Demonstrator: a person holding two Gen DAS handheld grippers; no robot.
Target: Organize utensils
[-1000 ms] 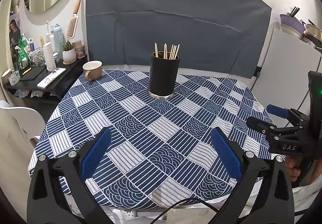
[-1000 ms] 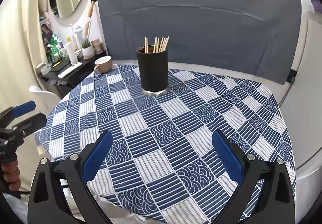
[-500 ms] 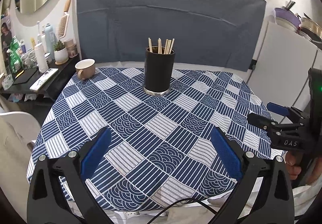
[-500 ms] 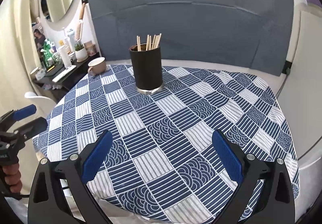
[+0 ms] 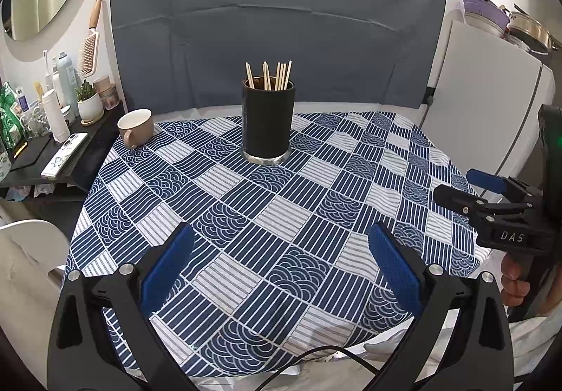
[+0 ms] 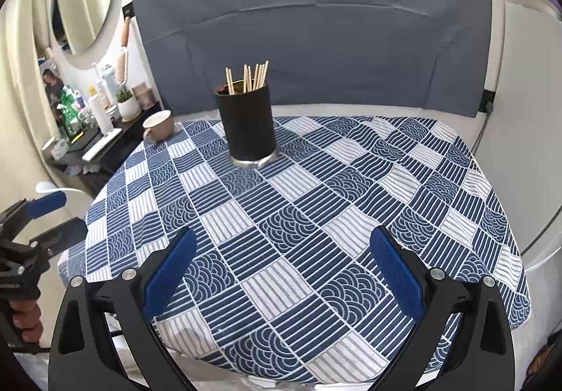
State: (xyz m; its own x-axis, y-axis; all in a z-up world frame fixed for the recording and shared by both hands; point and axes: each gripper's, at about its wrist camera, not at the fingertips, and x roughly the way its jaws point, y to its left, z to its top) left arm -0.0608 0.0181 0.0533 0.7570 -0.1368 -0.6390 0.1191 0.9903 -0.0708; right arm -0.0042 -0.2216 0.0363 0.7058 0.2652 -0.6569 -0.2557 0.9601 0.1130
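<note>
Left wrist view: the left gripper (image 5: 281,264) is spread and empty; wooden chopsticks (image 5: 268,76) stand in the black cylindrical holder (image 5: 268,120) near the table's far edge.

Right wrist view: the right gripper (image 6: 281,266) is also spread. I would approach slowly, keeping the holder upright.

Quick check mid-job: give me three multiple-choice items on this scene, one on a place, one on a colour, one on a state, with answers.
1. Where is the beige mug?
A. table's far-left edge
B. inside the holder
C. in a tool

2. What colour is the holder that contains the chopsticks?
A. white
B. black
C. purple

3. What state is the left tool in?
A. shut on a chopstick
B. open, empty
C. shut on the mug

Answers: A, it sits on the tablecloth corner by the shelf; B, its wall is black; B, only cloth shows between its blue pads.
</note>
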